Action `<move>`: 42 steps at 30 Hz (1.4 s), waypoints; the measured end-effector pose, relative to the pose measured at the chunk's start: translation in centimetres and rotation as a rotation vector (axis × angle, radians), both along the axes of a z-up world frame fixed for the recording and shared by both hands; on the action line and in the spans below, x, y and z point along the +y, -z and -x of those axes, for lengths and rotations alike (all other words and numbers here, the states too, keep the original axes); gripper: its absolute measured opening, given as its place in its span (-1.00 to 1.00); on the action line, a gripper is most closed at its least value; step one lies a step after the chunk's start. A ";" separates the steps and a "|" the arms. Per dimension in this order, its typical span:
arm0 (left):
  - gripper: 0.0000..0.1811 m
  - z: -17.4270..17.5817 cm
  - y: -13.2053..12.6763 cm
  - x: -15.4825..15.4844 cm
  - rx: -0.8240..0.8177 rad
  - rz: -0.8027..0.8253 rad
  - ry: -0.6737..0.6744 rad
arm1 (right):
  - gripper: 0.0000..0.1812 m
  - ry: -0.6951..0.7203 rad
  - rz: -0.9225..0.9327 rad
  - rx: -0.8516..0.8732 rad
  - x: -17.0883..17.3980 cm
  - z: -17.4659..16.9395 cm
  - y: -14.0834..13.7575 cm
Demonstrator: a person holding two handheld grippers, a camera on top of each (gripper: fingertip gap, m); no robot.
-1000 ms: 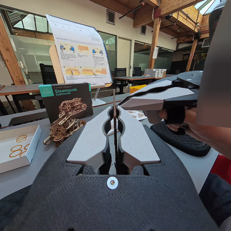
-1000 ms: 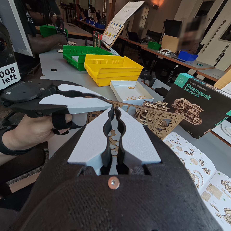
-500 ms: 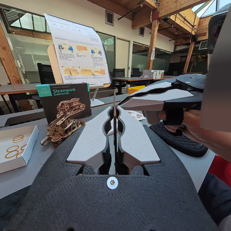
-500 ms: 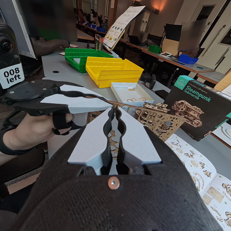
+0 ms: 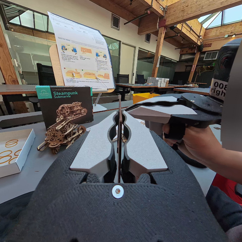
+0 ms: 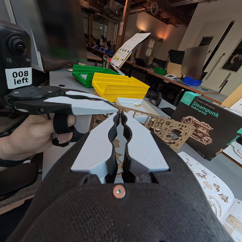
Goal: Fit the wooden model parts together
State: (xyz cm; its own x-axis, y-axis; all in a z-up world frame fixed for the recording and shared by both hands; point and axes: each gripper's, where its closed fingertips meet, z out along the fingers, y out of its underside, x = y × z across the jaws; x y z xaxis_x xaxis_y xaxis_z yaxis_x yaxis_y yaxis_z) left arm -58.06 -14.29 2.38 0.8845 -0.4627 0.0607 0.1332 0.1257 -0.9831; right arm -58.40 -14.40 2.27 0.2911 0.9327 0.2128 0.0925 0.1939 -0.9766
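My left gripper (image 5: 119, 113) is shut on a thin laser-cut wooden sheet (image 5: 119, 124), which I see edge-on and upright between its fingers. In the right wrist view the sheet (image 6: 157, 131) stretches flat to the right from the left gripper's tips (image 6: 113, 106), with several parts cut out. My right gripper (image 6: 119, 113) is shut, and its tips rest against the sheet's face right beside the left gripper's tips. It also shows in the left wrist view (image 5: 126, 110), coming in from the right. A partly built wooden model (image 5: 61, 133) stands on the grey table to the left.
The dark kit box (image 5: 65, 103) stands behind the model. A white tray (image 5: 25, 151) holding rubber bands lies at the left. An instruction sheet (image 5: 83, 52) is propped on a stand. An open booklet (image 6: 209, 189) lies at the right. Yellow (image 6: 120, 89) and green (image 6: 85, 76) bins sit farther back. Less than 4 cm separates the two grippers' tips. The left tips stand about 20 centimetres off the partly built wooden model (image 5: 61, 133).
The right gripper has tilted up a little, with its tips staying at the sheet beside the left gripper. The left gripper keeps its hold and has barely moved.
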 end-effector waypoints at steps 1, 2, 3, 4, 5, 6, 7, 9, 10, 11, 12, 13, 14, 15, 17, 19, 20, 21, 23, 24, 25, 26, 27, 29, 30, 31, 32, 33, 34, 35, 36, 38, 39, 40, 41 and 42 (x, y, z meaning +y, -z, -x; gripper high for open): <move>-0.99 0.0 0.0 0.0 -0.016 0.003 0.006 | -1.00 -0.003 -0.005 0.026 0.0 0.0 0.0; -0.99 0.0 0.0 0.0 -0.027 0.004 0.011 | -1.00 -0.007 -0.010 0.053 0.0 0.0 0.0; -0.99 0.0 0.0 0.0 -0.034 0.007 0.013 | -1.00 -0.009 -0.013 0.074 0.0 -0.1 0.1; -0.99 0.0 0.0 0.0 -0.037 0.008 0.016 | -1.00 -0.013 -0.008 0.096 0.0 -0.1 0.1; -0.99 -0.1 0.0 0.1 -0.040 0.010 0.017 | -1.00 -0.018 -0.001 0.118 0.0 -0.2 0.1; -0.99 -0.1 0.0 0.1 -0.045 0.010 0.017 | -1.00 -0.022 0.002 0.136 0.1 -0.2 0.1; -0.99 -0.1 0.0 0.1 -0.047 0.008 0.016 | -1.00 -0.027 0.005 0.152 0.1 -0.2 0.2; -0.99 0.1 0.0 0.2 -0.037 0.007 0.008 | -1.00 -0.033 0.020 0.159 0.2 0.0 0.2; -1.00 0.1 0.1 0.2 -0.027 0.006 0.004 | -1.00 -0.033 0.024 0.155 0.2 0.0 0.1; -0.99 0.1 0.1 0.2 -0.014 0.005 0.000 | -1.00 -0.035 0.023 0.148 0.2 0.1 0.1; -1.00 0.2 0.1 0.2 -0.001 0.005 -0.006 | -1.00 -0.037 0.023 0.133 0.2 0.1 0.2; -1.00 0.2 0.1 0.2 0.007 0.004 -0.008 | -1.00 -0.040 0.024 0.120 0.2 0.1 0.2; -0.99 0.2 0.1 0.2 0.010 0.004 -0.007 | -1.00 -0.043 0.026 0.109 0.2 0.1 0.2; -0.99 0.2 0.1 0.2 0.008 0.004 -0.004 | -1.00 -0.045 0.032 0.101 0.2 0.1 0.2; -0.99 0.2 0.1 0.2 0.004 0.004 -0.001 | -1.00 -0.048 0.041 0.089 0.2 0.1 0.2; -0.99 0.1 0.1 0.2 0.012 0.001 -0.004 | -1.00 -0.052 0.036 0.075 0.2 0.1 0.2; -1.00 0.1 0.1 0.1 0.018 0.000 -0.008 | -1.00 -0.057 0.025 0.061 0.2 0.1 0.2; -0.99 0.1 0.1 0.1 0.024 -0.002 -0.013 | -1.00 -0.067 0.020 0.050 0.2 0.1 0.1; -1.00 0.1 0.1 0.2 0.031 -0.001 -0.022 | -1.00 -0.093 0.040 0.034 0.2 0.2 0.2; -1.00 0.1 0.1 0.2 0.032 -0.001 -0.024 | -1.00 -0.105 0.056 0.028 0.2 0.2 0.2; -0.99 0.1 0.1 0.2 0.031 0.000 -0.025 | -1.00 -0.111 0.066 0.022 0.2 0.2 0.2; -0.99 0.2 0.1 0.2 0.029 0.001 -0.026 | -1.00 -0.108 0.072 0.019 0.2 0.2 0.2; -1.00 0.2 0.1 0.2 0.028 0.002 -0.027 | -1.00 -0.093 0.072 0.020 0.2 0.2 0.2; -0.99 0.1 0.1 0.2 0.027 0.002 -0.029 | -1.00 -0.044 0.060 0.027 0.2 0.2 0.2; -0.99 0.1 0.1 0.2 0.028 0.003 -0.030 | -1.00 -0.015 0.050 0.033 0.2 0.2 0.2; -1.00 0.1 0.1 0.2 0.030 0.002 -0.032 | -1.00 0.010 0.037 0.035 0.2 0.1 0.2; -1.00 0.1 0.1 0.2 0.031 0.001 -0.032 | -1.00 0.028 0.021 0.033 0.2 0.1 0.2; -1.00 0.0 0.1 0.2 0.032 0.002 -0.033 | -1.00 0.037 0.011 0.027 0.2 0.1 0.2; -1.00 0.1 0.1 0.2 0.033 0.003 -0.033 | -1.00 0.034 0.009 0.021 0.2 0.1 0.2; -0.99 0.1 0.1 0.2 0.032 0.004 -0.033 | -1.00 0.014 0.012 0.016 0.2 0.2 0.2; -1.00 0.2 0.1 0.1 0.030 0.004 -0.029 | -1.00 -0.025 0.018 0.012 0.2 0.3 0.2; -0.99 0.1 0.1 0.0 0.025 0.003 -0.019 | -1.00 -0.122 0.044 0.008 0.0 0.2 0.2; -1.00 0.1 0.1 0.0 0.029 0.001 -0.021 | -1.00 -0.157 0.067 0.000 0.1 0.2 0.2; -1.00 0.0 0.1 0.1 0.034 0.000 -0.024 | -1.00 -0.181 0.079 -0.009 0.1 0.2 0.2; -1.00 0.1 0.1 0.1 0.035 0.001 -0.023 | -1.00 -0.192 0.066 -0.024 0.1 0.2 0.2; -1.00 0.1 0.1 0.1 0.032 0.002 -0.022 | -1.00 -0.193 0.055 -0.033 0.1 0.2 0.2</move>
State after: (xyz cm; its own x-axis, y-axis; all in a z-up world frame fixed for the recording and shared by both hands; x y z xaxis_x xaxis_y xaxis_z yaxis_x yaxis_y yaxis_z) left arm -58.13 -14.18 2.26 0.8959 -0.4431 0.0331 0.0988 0.1258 -0.9871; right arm -58.58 -14.29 2.04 0.0994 0.9811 0.1662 0.0909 0.1574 -0.9833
